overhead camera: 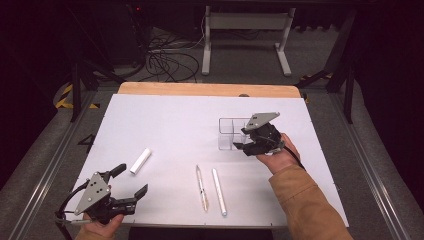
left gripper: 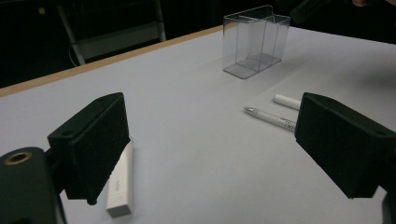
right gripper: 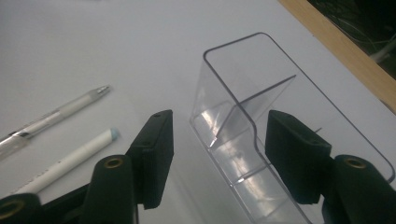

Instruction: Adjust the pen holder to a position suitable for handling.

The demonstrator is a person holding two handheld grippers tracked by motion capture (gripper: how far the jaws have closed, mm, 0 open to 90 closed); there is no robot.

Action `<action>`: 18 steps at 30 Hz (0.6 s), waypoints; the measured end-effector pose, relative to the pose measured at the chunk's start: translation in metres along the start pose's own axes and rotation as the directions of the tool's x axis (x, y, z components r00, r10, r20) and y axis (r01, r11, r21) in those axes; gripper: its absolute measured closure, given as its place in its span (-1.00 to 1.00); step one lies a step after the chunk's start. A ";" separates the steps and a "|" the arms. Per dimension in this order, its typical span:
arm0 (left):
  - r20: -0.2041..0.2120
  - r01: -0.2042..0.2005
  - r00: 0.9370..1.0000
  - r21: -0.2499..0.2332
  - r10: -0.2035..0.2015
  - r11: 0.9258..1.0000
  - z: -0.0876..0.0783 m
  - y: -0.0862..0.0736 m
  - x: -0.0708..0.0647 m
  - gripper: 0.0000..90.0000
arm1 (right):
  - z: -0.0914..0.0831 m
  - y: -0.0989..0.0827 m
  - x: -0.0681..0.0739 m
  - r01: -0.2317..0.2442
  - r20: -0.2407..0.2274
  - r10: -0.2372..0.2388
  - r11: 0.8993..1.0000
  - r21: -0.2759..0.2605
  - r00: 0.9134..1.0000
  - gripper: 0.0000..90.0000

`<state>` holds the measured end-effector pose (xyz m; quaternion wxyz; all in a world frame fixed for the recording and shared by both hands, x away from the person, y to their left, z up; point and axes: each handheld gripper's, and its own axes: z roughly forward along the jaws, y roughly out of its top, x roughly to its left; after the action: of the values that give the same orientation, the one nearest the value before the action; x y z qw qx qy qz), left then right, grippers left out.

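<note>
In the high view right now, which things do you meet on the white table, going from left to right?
Left gripper → white rectangular stick → clear pen → white pen → clear plastic divided holder → right gripper, its jaws at the holder's right end.

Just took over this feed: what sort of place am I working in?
Likely a lab or recording workspace, not a home: a white-topped table on a bare floor, loose cables behind it, and a metal stand in a dark room.
</note>
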<state>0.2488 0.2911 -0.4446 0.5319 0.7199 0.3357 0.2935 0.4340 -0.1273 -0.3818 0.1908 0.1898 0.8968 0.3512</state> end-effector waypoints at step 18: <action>0.002 -0.004 1.000 0.005 0.004 1.000 0.002 -0.001 0.001 -0.76 | 0.024 -0.001 -0.016 -0.048 -0.003 0.049 0.996 0.073 0.999 0.22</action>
<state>0.2505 0.2906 -0.4455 0.5297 0.7222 0.3346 0.2931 0.4594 -0.1220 -0.3952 0.1730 0.2174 0.9046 0.3232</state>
